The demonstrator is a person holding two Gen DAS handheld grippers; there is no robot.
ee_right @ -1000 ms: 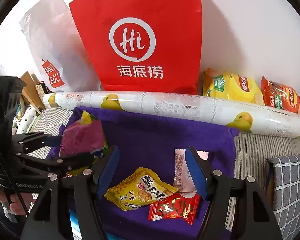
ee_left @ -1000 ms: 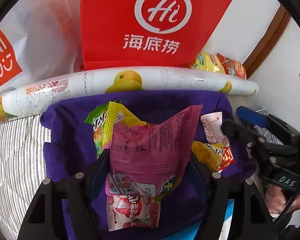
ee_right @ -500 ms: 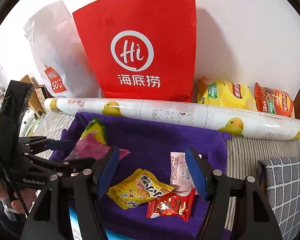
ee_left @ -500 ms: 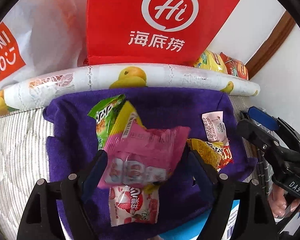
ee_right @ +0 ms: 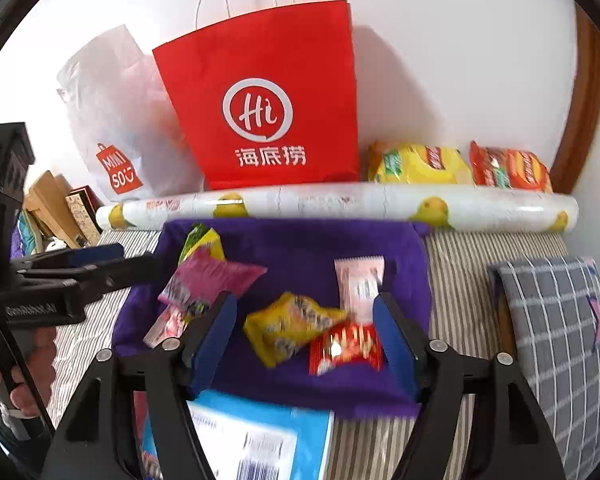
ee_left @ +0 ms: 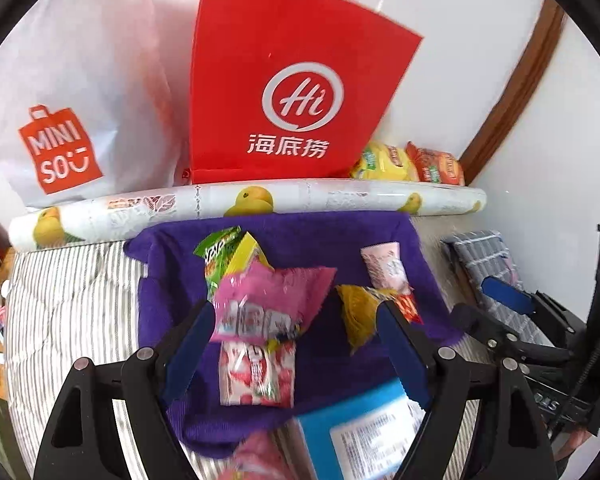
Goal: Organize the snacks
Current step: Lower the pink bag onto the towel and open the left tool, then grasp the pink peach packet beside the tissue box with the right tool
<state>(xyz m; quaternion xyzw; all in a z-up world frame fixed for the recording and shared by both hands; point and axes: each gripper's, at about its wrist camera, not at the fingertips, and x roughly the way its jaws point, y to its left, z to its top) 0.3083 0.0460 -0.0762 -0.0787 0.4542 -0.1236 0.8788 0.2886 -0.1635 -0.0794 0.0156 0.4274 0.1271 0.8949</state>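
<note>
- The left gripper (ee_left: pixel 296 324) has its blue-padded jaws spread wide and grips nothing; the pink snack bag (ee_left: pixel 268 300) lies loose on the purple towel (ee_left: pixel 332 240) just beyond the tips, nearer the left pad, not pressed by either.
- Under the pink bag's near edge, between the left gripper's fingers, lies a strawberry-print packet (ee_left: pixel 256 372); beyond the pink bag a green and yellow packet (ee_left: pixel 224 252) pokes out from under it.
- The right gripper (ee_right: pixel 304 328) is opening its jaws, and no snack is squeezed between them; a yellow snack packet (ee_right: pixel 288 324) and a red wrapper (ee_right: pixel 346 346) lie on the towel between and just past the pads.
- A pale pink sachet (ee_right: pixel 360 284) lies just beyond the right gripper's right finger, touching the red wrapper's far side.
- Close under both grippers, at the towel's near edge, sits a blue box with a white label (ee_right: pixel 260 440), blurred.
- Far past the towel, a duck-print roll (ee_right: pixel 340 206) lies crosswise; behind it stand a red paper bag (ee_right: pixel 268 108) and a white plastic bag (ee_right: pixel 116 120) against the wall.
- To the far right of the red bag, behind the roll, rest a yellow chip bag (ee_right: pixel 420 168) and an orange chip bag (ee_right: pixel 508 170), side by side.
- To the right of the right gripper lies a grey checked cushion (ee_right: pixel 560 340) on the striped cover (ee_right: pixel 460 260).
</note>
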